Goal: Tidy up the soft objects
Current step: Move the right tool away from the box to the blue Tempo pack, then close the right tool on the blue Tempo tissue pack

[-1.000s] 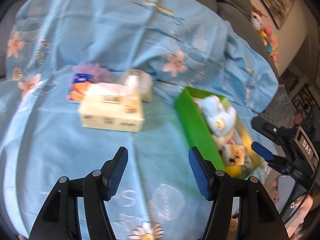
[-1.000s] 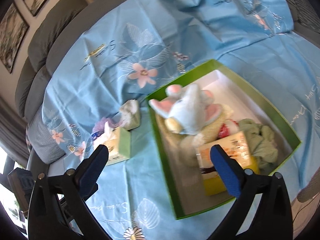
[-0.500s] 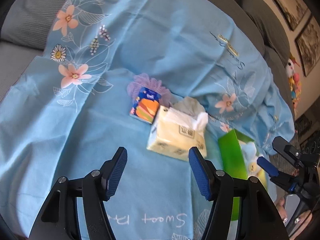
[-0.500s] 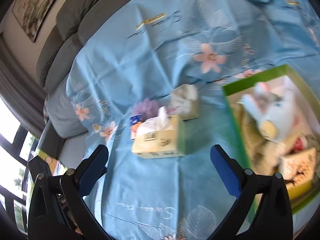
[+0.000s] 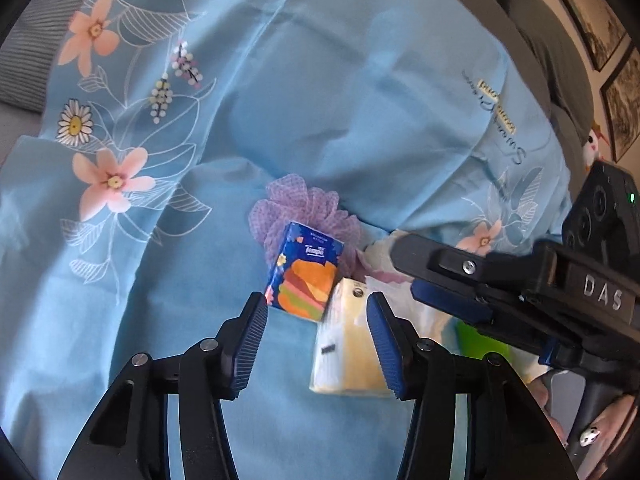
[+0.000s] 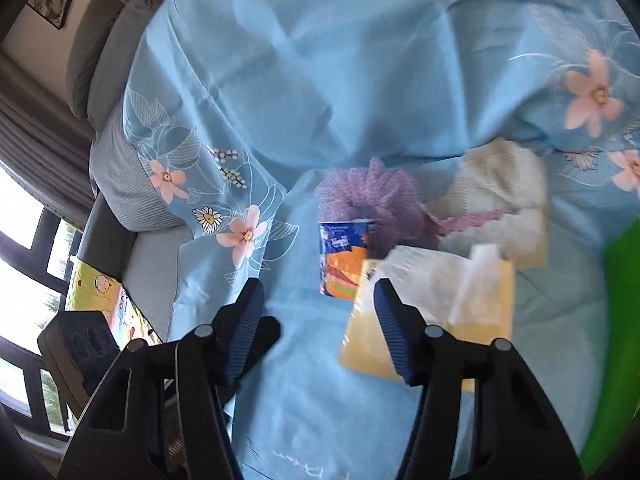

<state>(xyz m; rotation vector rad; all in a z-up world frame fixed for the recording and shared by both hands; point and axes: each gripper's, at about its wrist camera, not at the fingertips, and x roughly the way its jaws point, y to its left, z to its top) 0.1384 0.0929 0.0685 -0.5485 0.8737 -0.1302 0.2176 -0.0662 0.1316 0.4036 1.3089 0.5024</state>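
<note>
Blue cloth [image 5: 160,320] covers the sofa, and the soft things lie on it in a little heap. I have two tongs, one in each hand, and both are wide open with nothing in them.

My left gripper [image 5: 316,344] is pointing at the small tissue pack [image 5: 306,270], the blue one with the orange picture. The pack lies flat on the cloth, straight ahead of these tongs and just past the tips. Its long side runs away from me, tipped a bit to the right, so the open fingers would sit on its two long edges. That looks like a good fit to me.

Touching the pack on its right is the yellow tissue box [image 5: 348,352]. It sits right beside my right-hand finger, so I think that finger could bump it. Behind the pack is a purple mesh puff [image 5: 296,204], and the pack's far end lies on it.

My right gripper [image 6: 318,324] hangs over the same heap from the other side. From there the pack [image 6: 342,264] is a little ahead, and the yellow box [image 6: 432,308] is near its right finger. A white cloth [image 6: 500,200] lies farther back. The green box [image 6: 616,340] is off to the right.

Both tongs are close, but I think the left one is lined up better for the small pack.
</note>
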